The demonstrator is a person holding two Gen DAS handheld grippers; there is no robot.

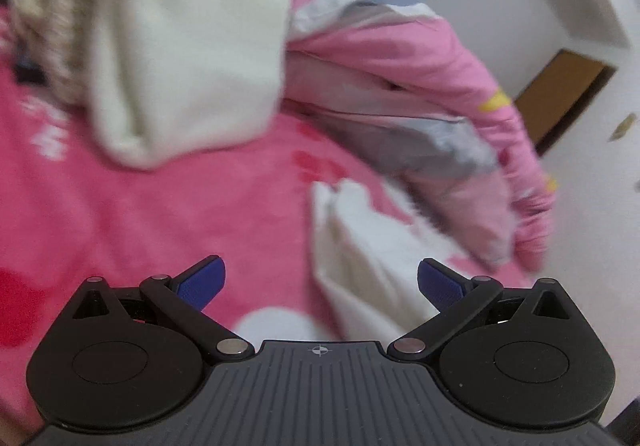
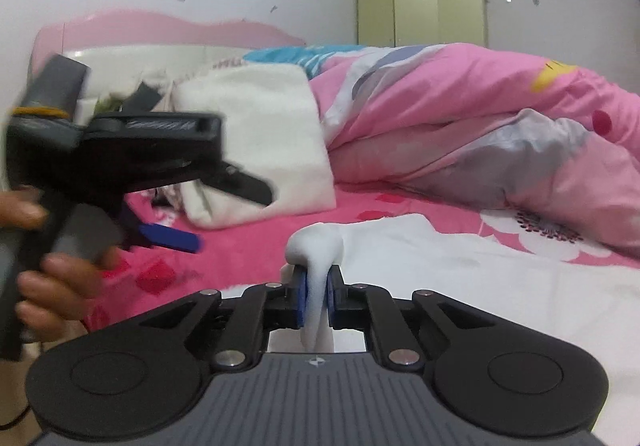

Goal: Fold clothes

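Plainly, the wide pink fleece bed sheet point(image 2: 248, 246) carries a thin white cloth garment point(image 2: 460, 286), spread at four o'clock, one pinched edge raised: mid-fold, I judge. At eleven o'clock sits a folded cream towel point(image 2: 260, 134). The right gripper point(image 2: 317, 300) clamps that edge; the left gripper point(image 1: 320, 286) gapes, empty. No containers visible.

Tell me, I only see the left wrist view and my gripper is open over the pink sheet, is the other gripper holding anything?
Observer: Yes. The right gripper is shut on a fold of the white garment.
Operator: Where does that garment lie?
Observer: Spread flat on the pink sheet, ahead and to the right of the right gripper.
Operator: And where is my gripper from there?
Observer: The left gripper is off to the left, above the sheet, open, held by a hand.
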